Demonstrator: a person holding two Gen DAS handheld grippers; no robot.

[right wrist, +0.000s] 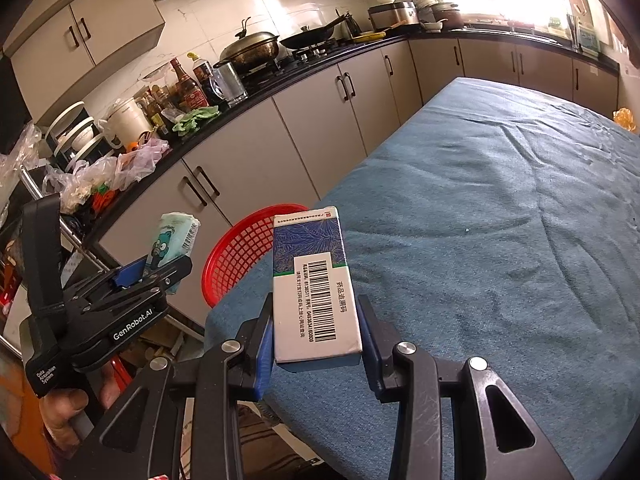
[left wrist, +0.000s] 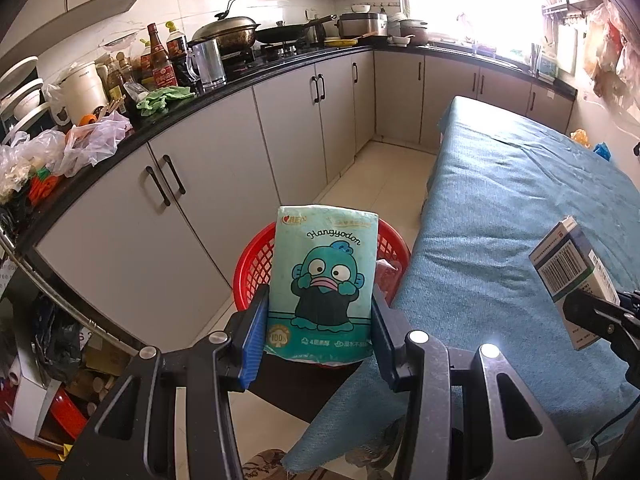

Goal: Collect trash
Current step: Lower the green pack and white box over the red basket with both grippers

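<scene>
Left wrist view: left gripper [left wrist: 320, 312] clamps the tissue pack [left wrist: 324, 280] upright, directly in front of the red basket [left wrist: 256, 264] beside the table [left wrist: 520, 208]. Right gripper [right wrist: 318, 332] pinches the medicine box [right wrist: 314, 284] over the table edge. I'd carry each fully past the rim, lower it, then release, pack first.

The tissue pack [left wrist: 322, 286] reads "Hangyodon" and "100". The left gripper [right wrist: 160, 276] bears "GenRobot.AI" and "Data Acquisition System". The medicine box [right wrist: 314, 288] shows a barcode with Chinese print.
</scene>
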